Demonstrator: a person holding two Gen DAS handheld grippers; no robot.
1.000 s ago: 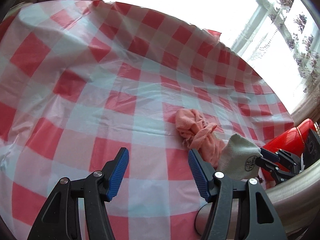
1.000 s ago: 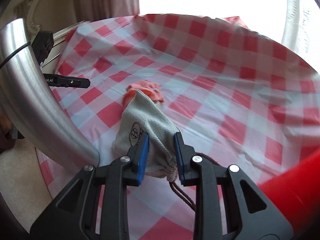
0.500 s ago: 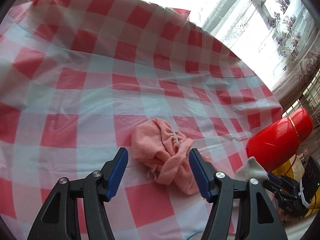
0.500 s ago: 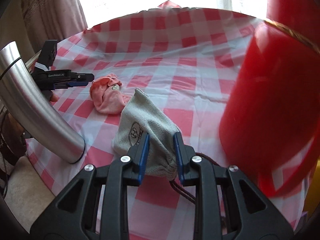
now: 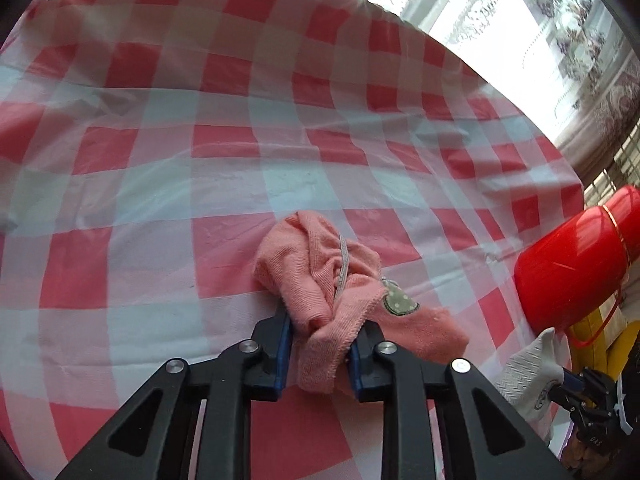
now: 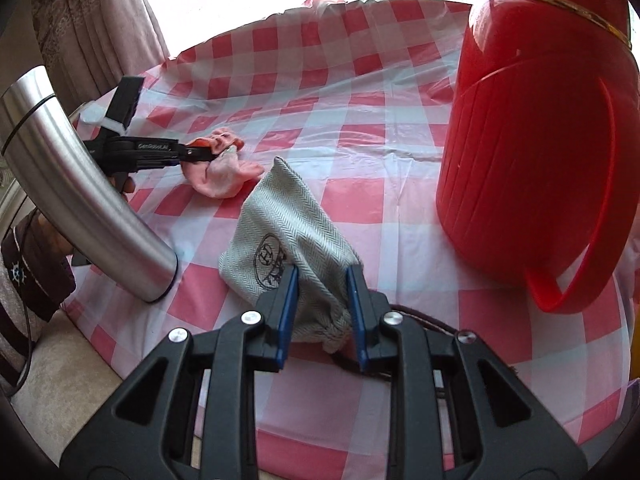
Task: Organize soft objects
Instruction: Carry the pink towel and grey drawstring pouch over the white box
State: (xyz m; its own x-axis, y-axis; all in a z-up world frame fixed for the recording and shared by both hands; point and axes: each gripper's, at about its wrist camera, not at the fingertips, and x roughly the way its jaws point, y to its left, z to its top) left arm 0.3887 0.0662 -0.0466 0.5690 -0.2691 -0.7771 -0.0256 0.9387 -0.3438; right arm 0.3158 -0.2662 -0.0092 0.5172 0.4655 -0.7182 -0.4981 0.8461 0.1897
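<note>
A crumpled pink cloth lies on the red-and-white checked tablecloth. My left gripper is closing on its near end, and the blue pads press into the fabric from both sides. In the right wrist view the same pink cloth rests on the table with the left gripper at its left end. My right gripper is shut on a grey herringbone drawstring pouch, held tilted just above the table; its dark cord trails back under the fingers. The pouch also shows at the lower right of the left wrist view.
A large red plastic jug with a handle stands on the table to the right of the pouch. A shiny metal tube slants down onto the table's left edge. A person's hand and dark sleeve are behind it. Curtains hang by the window beyond.
My left gripper has moved onto the pink cloth and its jaws have come together on it. The right gripper has swung toward the red jug, still holding the pouch.
</note>
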